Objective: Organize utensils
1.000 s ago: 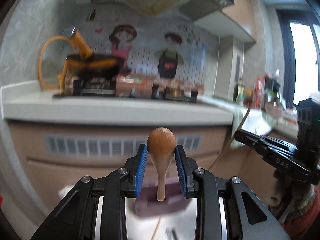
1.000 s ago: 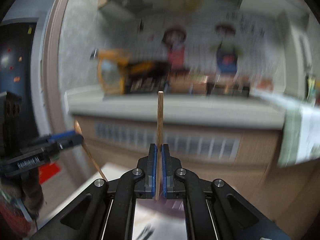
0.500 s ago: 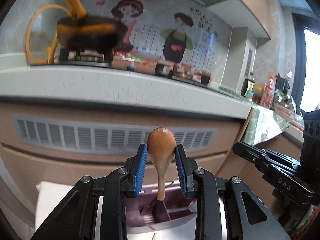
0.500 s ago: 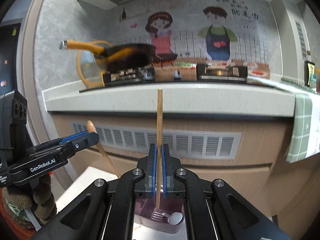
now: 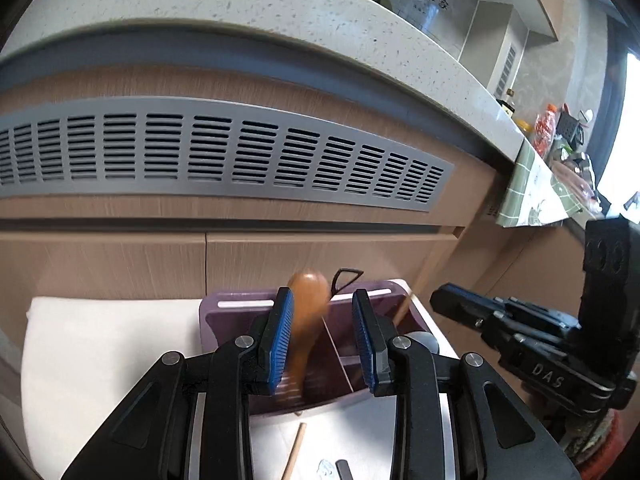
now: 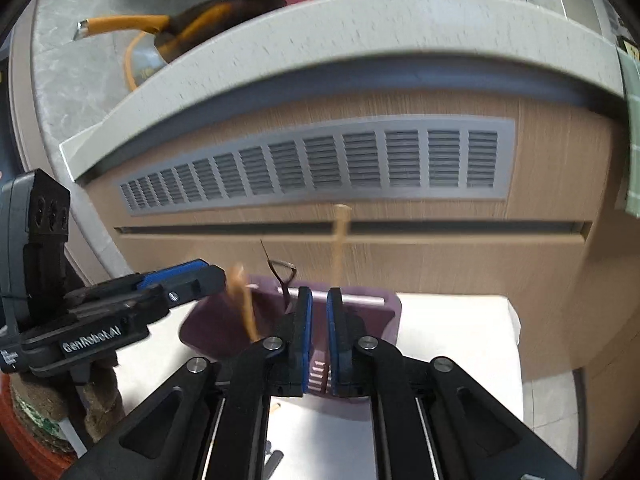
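Observation:
A purple utensil caddy (image 5: pixel 224 320) with several compartments stands on a white table (image 5: pixel 100 352); it also shows in the right wrist view (image 6: pixel 208 328). My left gripper (image 5: pixel 322 336) is open above it, and a blurred wooden spoon (image 5: pixel 306 320) is between its pads, loose and tilted into the caddy. My right gripper (image 6: pixel 317 330) is slightly open over the caddy, and a blurred wooden chopstick (image 6: pixel 340 240) is just past its pads, free of them. The spoon (image 6: pixel 242 300) also shows beside the left gripper (image 6: pixel 176 284) in the right wrist view.
A kitchen counter (image 5: pixel 280 24) with a grey vent panel (image 5: pixel 224 152) and wooden cabinet fronts rises behind the table. A chopstick (image 5: pixel 294 450) and small dark items lie on the table near me. A frying pan (image 6: pixel 224 12) sits on the counter.
Both grippers tilted down and moved over the caddy. The left jaws opened and let go of the spoon. The right jaws parted and the chopstick is dropping free.

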Motion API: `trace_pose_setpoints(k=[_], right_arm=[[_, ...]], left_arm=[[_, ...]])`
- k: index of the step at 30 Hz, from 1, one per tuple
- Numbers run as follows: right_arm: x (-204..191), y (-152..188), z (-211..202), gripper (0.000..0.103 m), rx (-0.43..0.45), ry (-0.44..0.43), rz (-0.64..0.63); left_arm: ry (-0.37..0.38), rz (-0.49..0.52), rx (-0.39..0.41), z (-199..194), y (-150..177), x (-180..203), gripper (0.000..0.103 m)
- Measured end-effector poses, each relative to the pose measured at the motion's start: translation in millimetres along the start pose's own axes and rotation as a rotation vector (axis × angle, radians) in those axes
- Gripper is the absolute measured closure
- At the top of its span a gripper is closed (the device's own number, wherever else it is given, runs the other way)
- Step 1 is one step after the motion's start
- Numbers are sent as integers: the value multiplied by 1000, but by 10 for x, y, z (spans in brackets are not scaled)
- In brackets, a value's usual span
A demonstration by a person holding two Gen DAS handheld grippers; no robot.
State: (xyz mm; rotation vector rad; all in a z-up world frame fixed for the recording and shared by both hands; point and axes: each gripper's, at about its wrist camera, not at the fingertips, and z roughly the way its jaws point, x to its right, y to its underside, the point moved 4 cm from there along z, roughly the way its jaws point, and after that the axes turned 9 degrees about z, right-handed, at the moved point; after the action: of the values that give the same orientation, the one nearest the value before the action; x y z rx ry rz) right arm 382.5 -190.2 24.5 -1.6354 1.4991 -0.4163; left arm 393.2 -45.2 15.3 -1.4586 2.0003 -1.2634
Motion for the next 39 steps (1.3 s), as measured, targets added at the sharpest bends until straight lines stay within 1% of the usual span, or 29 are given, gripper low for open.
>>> trace_pose_setpoints(k=[1, 4, 6, 9, 12, 15, 17, 18, 19, 22, 25, 28, 30, 33, 36, 39], right_arm=[[18, 27, -1, 90, -3, 5, 1], [40, 93, -123, 87, 24, 33, -12], [46, 148, -275, 86, 50, 42, -22], [93, 293, -515, 82, 68, 53, -32], [140, 534, -631, 82, 29, 77, -46], [235, 932, -637, 82, -66, 106, -55], [294, 1208, -629, 82, -136, 118, -67], [306, 1344, -630, 82, -170, 125, -75], [309, 1527, -644, 82, -210, 130, -87], [275, 1852, -703, 82, -256, 145, -122], [180, 2098, -749, 82, -274, 161, -157], [104, 2203, -758, 82, -282, 156, -151], [28, 2229, -754, 82, -282, 144, -157], [-93, 2268, -763, 82, -279, 127, -183], [-177, 2278, -752, 82, -272, 118, -193], [-238, 2250, -777, 82, -245, 124, -204]], left_arm=[[0, -12, 9, -39, 7, -1, 71], [-17, -37, 54, -238, 45, -41, 68], [-45, -41, 92, -452, 97, -64, 68], [-77, -51, 114, -727, 244, -133, 68], [-114, -42, 76, -913, 522, -182, 68], [-134, -31, 3, -1001, 889, -196, 68], [-136, -38, -54, -1071, 1194, -206, 68], [-135, -38, -71, -1105, 1296, -220, 68], [-138, -35, -96, -1166, 1465, -237, 68], [-148, -56, -151, -1268, 1831, -273, 68], [-130, -73, -215, -1314, 2116, -251, 68], [-135, -67, -239, -1374, 2274, -181, 68], [-153, -58, -232, -1438, 2334, -128, 68], [-183, -65, -222, -1419, 2369, -51, 68], [-271, -30, -221, -1343, 2400, 26, 68], [-284, -30, -256, -1242, 2417, 19, 68]])
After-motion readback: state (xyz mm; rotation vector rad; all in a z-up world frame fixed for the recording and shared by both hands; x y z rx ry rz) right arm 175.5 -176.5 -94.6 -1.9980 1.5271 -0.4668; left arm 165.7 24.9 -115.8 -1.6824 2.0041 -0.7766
